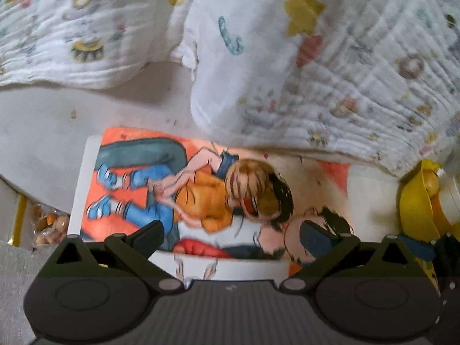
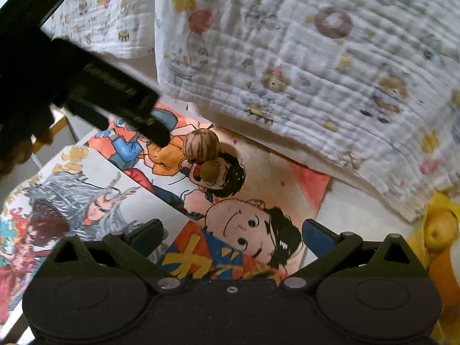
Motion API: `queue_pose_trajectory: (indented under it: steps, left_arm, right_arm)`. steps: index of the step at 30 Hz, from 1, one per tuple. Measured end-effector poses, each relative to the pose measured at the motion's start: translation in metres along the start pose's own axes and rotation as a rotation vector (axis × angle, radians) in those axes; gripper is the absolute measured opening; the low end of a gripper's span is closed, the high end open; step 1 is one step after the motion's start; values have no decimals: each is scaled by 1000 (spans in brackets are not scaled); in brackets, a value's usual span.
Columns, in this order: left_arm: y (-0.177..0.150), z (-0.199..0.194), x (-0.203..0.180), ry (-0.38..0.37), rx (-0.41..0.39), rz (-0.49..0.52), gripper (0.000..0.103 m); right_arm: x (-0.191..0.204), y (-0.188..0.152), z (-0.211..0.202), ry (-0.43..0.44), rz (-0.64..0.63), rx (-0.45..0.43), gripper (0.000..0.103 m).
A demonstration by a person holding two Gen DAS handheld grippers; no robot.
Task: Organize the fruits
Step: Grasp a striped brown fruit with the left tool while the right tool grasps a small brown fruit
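Observation:
A round brown striped fruit (image 2: pixel 201 145) lies on a colourful cartoon poster (image 2: pixel 258 230), touching a smaller plain brown fruit (image 2: pixel 211 169). In the left wrist view the striped fruit (image 1: pixel 250 175) and the small brown fruit (image 1: pixel 270 201) sit ahead of my left gripper (image 1: pixel 233 238), which is open and empty above the poster (image 1: pixel 149 172). My right gripper (image 2: pixel 233 238) is also open and empty, nearer the poster's front. One dark finger (image 2: pixel 155 130) of the left gripper reaches in just left of the striped fruit. A yellow fruit (image 2: pixel 441 230) rests in a yellow holder (image 2: pixel 417 241) at right.
A white quilted blanket (image 2: pixel 316 72) with printed bears and stars is bunched along the far side, overhanging the poster. A second cartoon sheet (image 2: pixel 72 195) overlaps the poster at left. A clear bag of brown snacks (image 1: pixel 47 225) lies at the left edge.

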State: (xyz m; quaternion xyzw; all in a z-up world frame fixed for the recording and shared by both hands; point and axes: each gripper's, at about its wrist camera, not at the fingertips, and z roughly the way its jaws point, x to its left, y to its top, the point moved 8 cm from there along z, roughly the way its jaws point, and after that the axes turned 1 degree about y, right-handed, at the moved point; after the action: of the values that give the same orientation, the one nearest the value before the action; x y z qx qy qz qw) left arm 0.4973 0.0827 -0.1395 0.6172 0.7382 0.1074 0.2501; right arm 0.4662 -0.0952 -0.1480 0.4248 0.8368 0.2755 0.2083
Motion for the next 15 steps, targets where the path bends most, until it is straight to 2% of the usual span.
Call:
queue_pose_trajectory:
  steps: [7,11,15]
  left_arm:
    - [23,37,9,-16,32,-62,102]
    - [24,53,8,-57,65,-91,102]
    - [25,67,4,-86,86,-109,94]
  right_arm:
    - [7,9,39,19,-60,28,93]
    - [8,12,57,28,-52,41,86]
    - [9,16,67,39,-44,41,81]
